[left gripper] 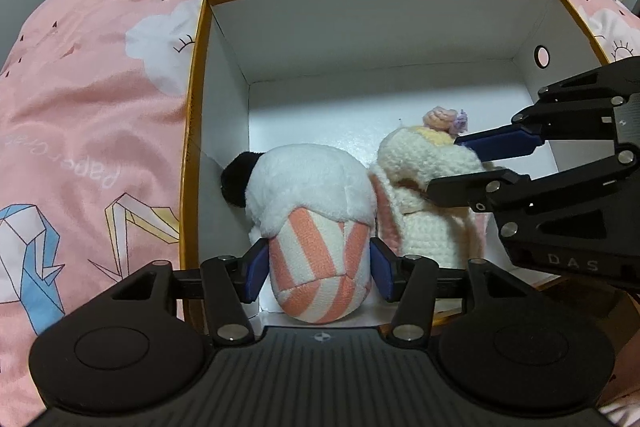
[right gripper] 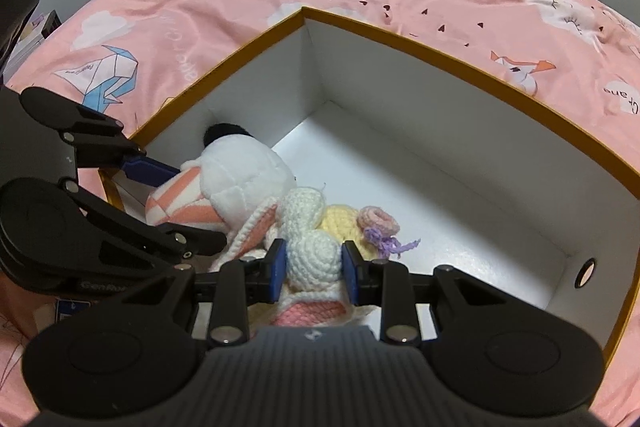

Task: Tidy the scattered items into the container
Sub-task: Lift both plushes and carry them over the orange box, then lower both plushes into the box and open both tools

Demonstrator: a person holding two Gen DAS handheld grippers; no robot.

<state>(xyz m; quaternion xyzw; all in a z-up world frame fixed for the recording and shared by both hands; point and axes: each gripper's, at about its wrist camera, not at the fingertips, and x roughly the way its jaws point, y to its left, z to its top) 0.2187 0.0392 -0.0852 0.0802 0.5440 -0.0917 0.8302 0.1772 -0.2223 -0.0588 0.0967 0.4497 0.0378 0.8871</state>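
Presently we see both grippers lowered into the open box [left gripper: 360, 23], a white-walled container with an orange rim that sits on a pink printed bedspread [left gripper: 100, 87]; between the jaws of the left gripper [left gripper: 318, 269] stands the striped plush toy [left gripper: 316, 227], white fleece above and orange-and-white stripes below, with a black tuft on its far left side; the blue pads sit close at either flank of the striped part, and we cannot tell whether they press on it or stand just clear. Between the jaws of the right gripper [right gripper: 314, 273] sits the crocheted rabbit [right gripper: 310, 247], cream yarn with pink-lined ears; its blue pads lie against the rounded cream part on both sides, clenched on it. Just beyond the right jaws, a yellow patch, a pink yarn rose and a purple bow belong to the same rabbit; the two toys touch side by side near the box's near corner.
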